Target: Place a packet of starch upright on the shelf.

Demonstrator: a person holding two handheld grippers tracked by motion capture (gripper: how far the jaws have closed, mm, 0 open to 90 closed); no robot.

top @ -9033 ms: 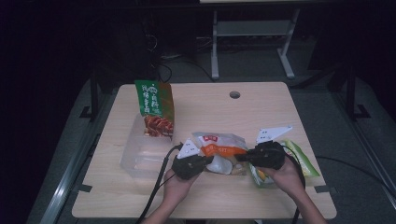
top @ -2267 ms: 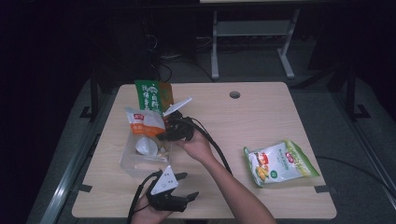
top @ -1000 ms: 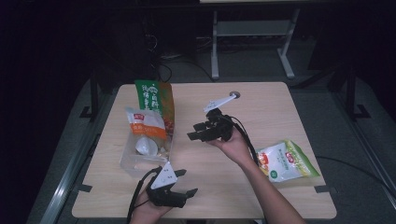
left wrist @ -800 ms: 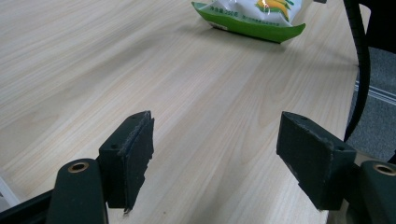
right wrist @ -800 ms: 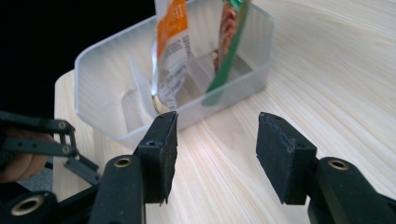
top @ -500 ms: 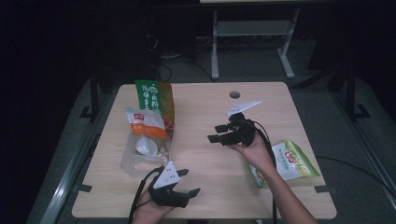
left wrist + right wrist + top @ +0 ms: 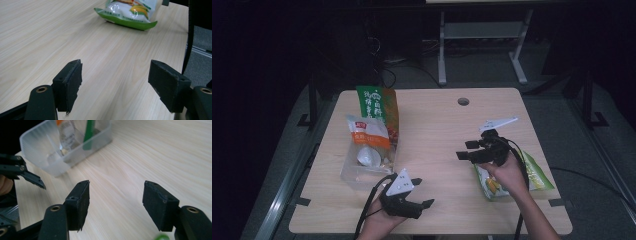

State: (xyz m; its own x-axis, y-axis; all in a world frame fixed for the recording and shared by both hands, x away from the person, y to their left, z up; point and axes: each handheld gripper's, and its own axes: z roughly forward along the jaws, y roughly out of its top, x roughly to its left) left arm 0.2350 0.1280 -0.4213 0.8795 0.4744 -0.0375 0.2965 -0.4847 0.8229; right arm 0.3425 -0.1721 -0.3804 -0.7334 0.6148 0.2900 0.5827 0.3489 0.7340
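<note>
From the high view I see my right gripper [image 7: 460, 150] held above the table's right half, its jaws pointing left toward the clear plastic bin [image 7: 362, 167], with the hand [image 7: 507, 172] under it angled up from the bottom edge and the forearm crossing the near end of the green snack bag [image 7: 532, 175]. That bag lies flat near the right edge of the wooden table [image 7: 432, 125], partly hidden by my wrist. My left gripper [image 7: 423, 192] sits low at the near edge, just beside the bin's near corner, jaws pointing right, the grey three-cornered plate on top facing up. The bin holds an orange-and-white packet [image 7: 367, 135] and a tall green pouch [image 7: 379, 107] leaning at its far end. In the left gripper view, my jaws stand wide apart with nothing between them, only bare wood below; the green snack bag [image 7: 130, 12] lies well ahead, near the table's far edge as this camera sees it. In the right gripper view, my jaws are spread wide and hold nothing, and they have just been opening further; bare table grain lies between the pads. Ahead to the left stands the clear plastic bin [image 7: 72, 152] with the packets inside, and the left gripper's jaw tip [image 7: 32, 178] pokes in at the left edge.
</note>
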